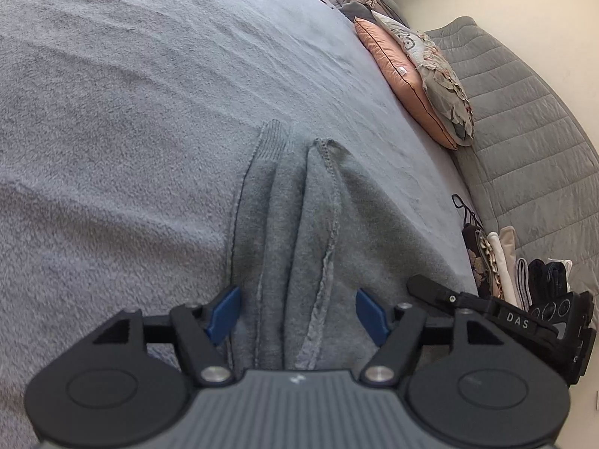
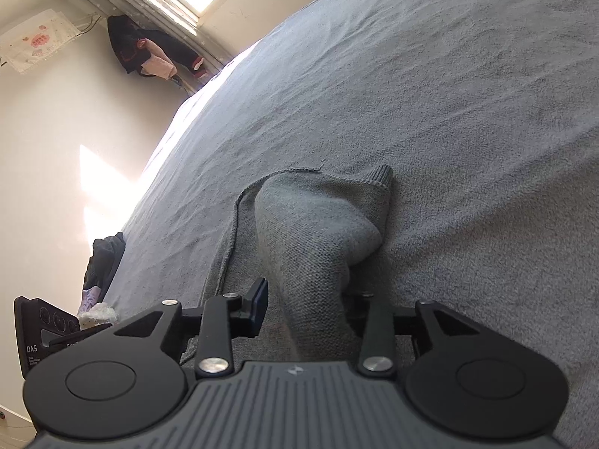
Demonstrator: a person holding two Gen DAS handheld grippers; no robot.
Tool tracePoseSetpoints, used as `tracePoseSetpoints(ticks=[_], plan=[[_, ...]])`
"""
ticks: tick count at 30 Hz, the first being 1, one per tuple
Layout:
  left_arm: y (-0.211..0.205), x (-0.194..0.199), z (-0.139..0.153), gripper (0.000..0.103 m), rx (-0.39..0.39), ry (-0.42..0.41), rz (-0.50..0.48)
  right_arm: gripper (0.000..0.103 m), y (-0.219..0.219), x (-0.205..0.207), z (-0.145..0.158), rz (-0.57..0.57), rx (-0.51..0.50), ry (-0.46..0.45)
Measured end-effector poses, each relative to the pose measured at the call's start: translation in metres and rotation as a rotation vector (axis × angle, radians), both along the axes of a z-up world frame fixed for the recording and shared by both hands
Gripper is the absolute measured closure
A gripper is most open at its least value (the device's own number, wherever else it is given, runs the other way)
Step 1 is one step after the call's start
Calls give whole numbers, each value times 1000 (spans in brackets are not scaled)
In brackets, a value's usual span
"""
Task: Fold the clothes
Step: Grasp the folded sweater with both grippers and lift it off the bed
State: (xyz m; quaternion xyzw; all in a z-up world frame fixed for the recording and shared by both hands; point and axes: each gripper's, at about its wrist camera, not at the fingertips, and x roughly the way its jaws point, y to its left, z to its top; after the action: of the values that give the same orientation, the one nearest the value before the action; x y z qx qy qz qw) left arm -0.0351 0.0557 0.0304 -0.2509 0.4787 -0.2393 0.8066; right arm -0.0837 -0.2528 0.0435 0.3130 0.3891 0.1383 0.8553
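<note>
A grey knit sweater (image 1: 295, 232) lies bunched in long folds on the grey bed cover (image 1: 131, 112), its ribbed cuff pointing away. My left gripper (image 1: 297, 316) is open, its blue pads on either side of the folds. In the right wrist view the sweater (image 2: 318, 232) rises in a thick fold from the bed cover (image 2: 449, 112) into my right gripper (image 2: 305, 307). The jaws look closed on that fold; the right finger is hidden behind the cloth. The right gripper's body (image 1: 524, 318) shows at the lower right of the left wrist view.
Pillows (image 1: 411, 75) and a grey quilted headboard (image 1: 524, 131) line the right side. A stack of folded clothes (image 1: 501, 262) sits by the headboard. In the right wrist view, dark clothes (image 2: 149, 52) hang by the window and a dark pile (image 2: 101, 262) lies at the bed's left edge.
</note>
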Motion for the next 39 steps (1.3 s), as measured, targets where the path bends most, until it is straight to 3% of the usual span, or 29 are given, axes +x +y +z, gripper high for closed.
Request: tracePoseSetpoints(ticks=[5,7,12,15,21,22,24,26,30,32,33,39], plan=[[2,-1,7,29,119,-50,30,60,2,1,-3,7,-19,19],[7,4,-1,29,47,7,16,58,3,2,-5,11,-20,25],[6,4,-5,29,31,7,7,56,7,2,-6,26,-33,32],[2,4,-6,26,-18,18,-22,56,7,2,-7,24,-32,34],[-9,-3,-6,26,9,-11,-42,55,8,2,-7,26,-41,35],[-11,-4,-5,28,21,-21,-45,54,8,2,-7,27,-42,35],[-13,-5,-6,54,49,-31,-44,54,9,2,-7,29,-45,34],[-13,-5,-7,74,59,-36,-47,54,10,2,-7,30,-51,33],[-10,-5,-5,81,41,-38,-38,55,13,1,-5,31,-74,12],[-7,-6,0,82,21,-40,-26,71,14,-2,-1,27,-92,-24],[-3,-6,3,82,-5,-39,-16,85,12,-4,4,19,-93,-54],[11,-10,29,82,-130,-110,7,88,4,-11,27,-7,-68,-190]])
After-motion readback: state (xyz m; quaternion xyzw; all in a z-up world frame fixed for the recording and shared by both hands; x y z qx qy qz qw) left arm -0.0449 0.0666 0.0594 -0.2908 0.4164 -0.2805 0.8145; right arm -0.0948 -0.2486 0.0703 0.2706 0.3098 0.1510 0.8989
